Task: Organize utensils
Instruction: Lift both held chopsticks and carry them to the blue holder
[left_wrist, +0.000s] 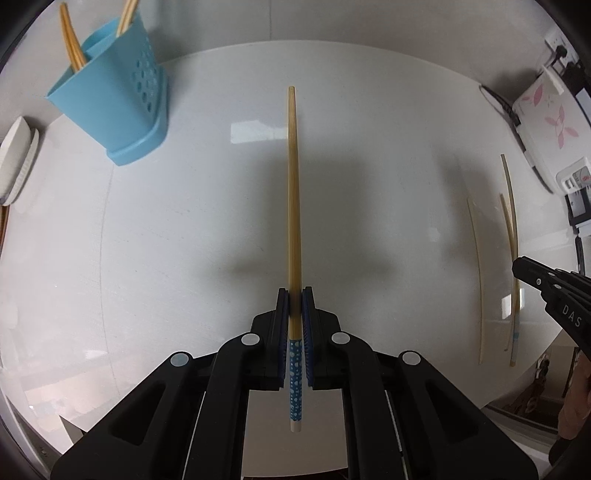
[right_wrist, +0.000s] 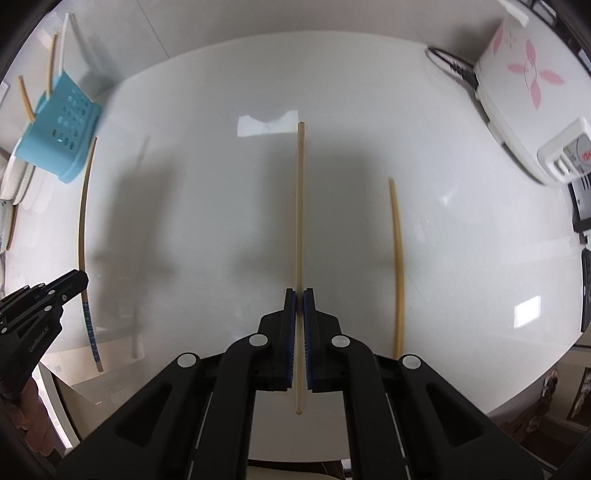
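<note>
Closest in, the left gripper (left_wrist: 294, 295) has its jaws clenched on a chopstick with a blue patterned handle (left_wrist: 293, 206), gripped just above the patterned end and lifted clear of the white desk (left_wrist: 184, 229), tip pointing away. Beside it, the right gripper (right_wrist: 300, 295) is clamped on a plain pale chopstick (right_wrist: 300, 221), also pointing straight ahead. One more bare chopstick (right_wrist: 397, 266) lies flat on the desk just right of that hand, waiting. Further out, at the far left of the desk, stands the blue perforated holder (left_wrist: 114, 99) with a few chopsticks (left_wrist: 72, 48) already upright inside. I'd say we're mid-carry: both sticks picked, neither delivered. The next move looks like swinging left and forward, tipping each stick upright over the holder's open top, then letting go.
</note>
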